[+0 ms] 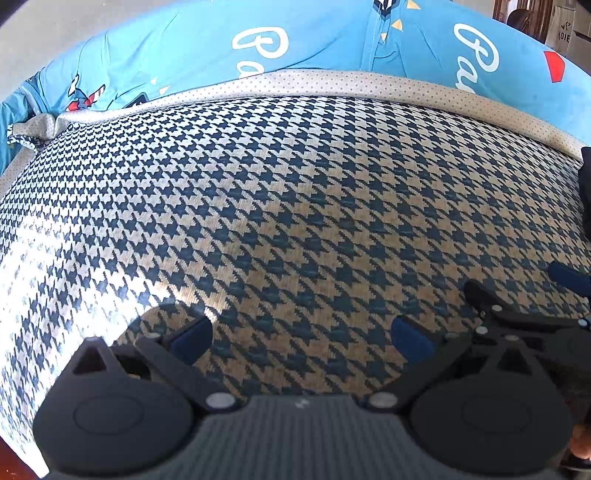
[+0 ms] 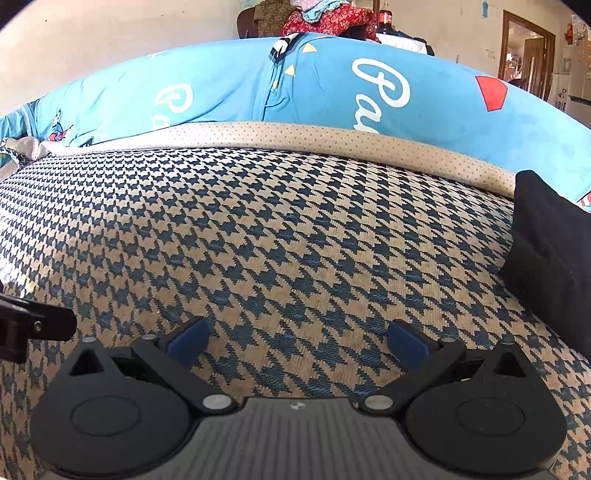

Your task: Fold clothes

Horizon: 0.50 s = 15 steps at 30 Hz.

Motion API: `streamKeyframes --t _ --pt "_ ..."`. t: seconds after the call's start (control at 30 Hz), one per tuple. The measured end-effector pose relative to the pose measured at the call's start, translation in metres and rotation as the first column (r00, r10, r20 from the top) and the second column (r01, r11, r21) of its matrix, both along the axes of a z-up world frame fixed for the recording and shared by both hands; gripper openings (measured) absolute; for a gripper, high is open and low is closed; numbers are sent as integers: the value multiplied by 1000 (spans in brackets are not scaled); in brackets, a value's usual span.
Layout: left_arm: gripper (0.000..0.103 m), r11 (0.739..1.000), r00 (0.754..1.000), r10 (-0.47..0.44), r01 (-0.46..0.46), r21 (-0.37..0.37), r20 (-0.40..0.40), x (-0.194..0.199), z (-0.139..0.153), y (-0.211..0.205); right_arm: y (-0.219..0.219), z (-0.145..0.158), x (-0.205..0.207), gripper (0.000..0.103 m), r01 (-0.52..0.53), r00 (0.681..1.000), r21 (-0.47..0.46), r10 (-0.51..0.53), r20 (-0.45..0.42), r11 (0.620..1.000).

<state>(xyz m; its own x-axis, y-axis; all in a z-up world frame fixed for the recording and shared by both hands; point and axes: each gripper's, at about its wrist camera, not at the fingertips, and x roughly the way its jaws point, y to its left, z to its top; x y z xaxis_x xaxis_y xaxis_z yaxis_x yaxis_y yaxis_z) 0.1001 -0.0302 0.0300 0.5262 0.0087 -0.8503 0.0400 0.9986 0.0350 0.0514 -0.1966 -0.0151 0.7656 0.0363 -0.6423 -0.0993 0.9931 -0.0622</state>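
The folded black garment lies on the navy-and-cream houndstooth mat at the right edge of the right wrist view, cut off by the frame; in the left wrist view only a dark sliver of it shows. Behind the mat runs a beige dotted border, then a light-blue printed sheet with white lettering. A heap of red and patterned clothes sits far back, too small to make out. The left tongs gape wide over bare mat, gripping nothing. The right tongs are likewise spread fully, empty.
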Motion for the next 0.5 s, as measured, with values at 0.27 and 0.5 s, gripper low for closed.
streamKeyframes --t 0.27,0.5 --pt "103 1000 1000 -3 3 -2 -16 -3 -4 -5 1 -4 -2 103 -7 1000 -8 7 18 1000" --pt "103 1000 1000 12 -12 1 -26 -1 -9 -1 -1 -6 4 103 -7 1000 -11 7 23 1000"
